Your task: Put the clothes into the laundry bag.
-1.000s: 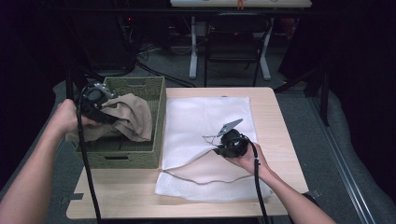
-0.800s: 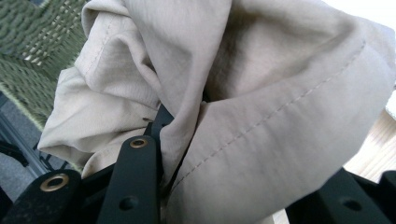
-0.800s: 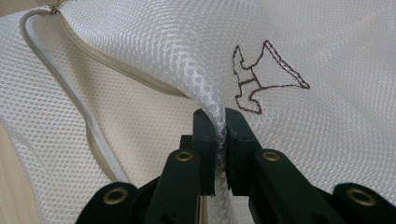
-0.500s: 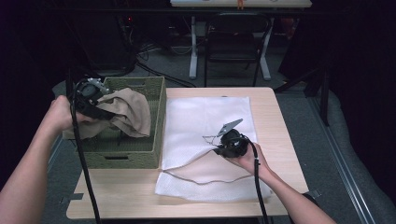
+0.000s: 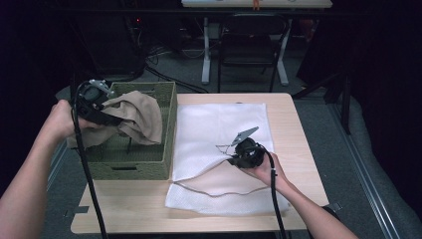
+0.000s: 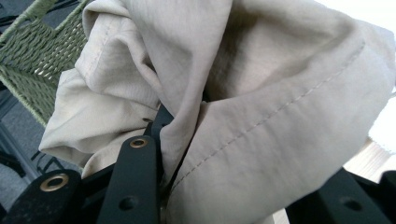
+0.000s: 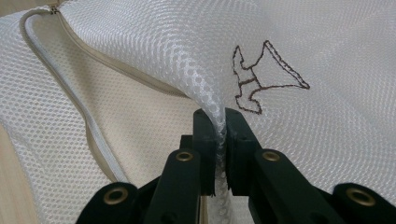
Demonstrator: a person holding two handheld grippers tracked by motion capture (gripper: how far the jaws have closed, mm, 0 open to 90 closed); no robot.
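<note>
A beige cloth [image 5: 139,117] hangs over the green woven basket [image 5: 149,167] at the left of the table, lifted partly out of it. My left gripper [image 5: 107,119] is shut on a fold of that beige cloth [image 6: 261,116], which drapes over both jaws in the left gripper view. A white mesh laundry bag [image 5: 219,124] lies flat on the table, its zipper [image 7: 93,135] open along the near side. My right gripper [image 5: 238,152] is shut on the upper layer of the mesh bag [image 7: 196,56], holding a pinched ridge of mesh up beside a small dark stitched mark [image 7: 261,79].
The wooden table [image 5: 124,209] has bare surface along its near edge. Beyond the far edge stand a chair [image 5: 251,45] and a desk's white legs [image 5: 206,50] on a dark floor. Cables trail from both grippers toward the person.
My left gripper has risen with the beige cloth, pulling more of it up out of the basket. The right gripper and the mesh bag have stayed still.
</note>
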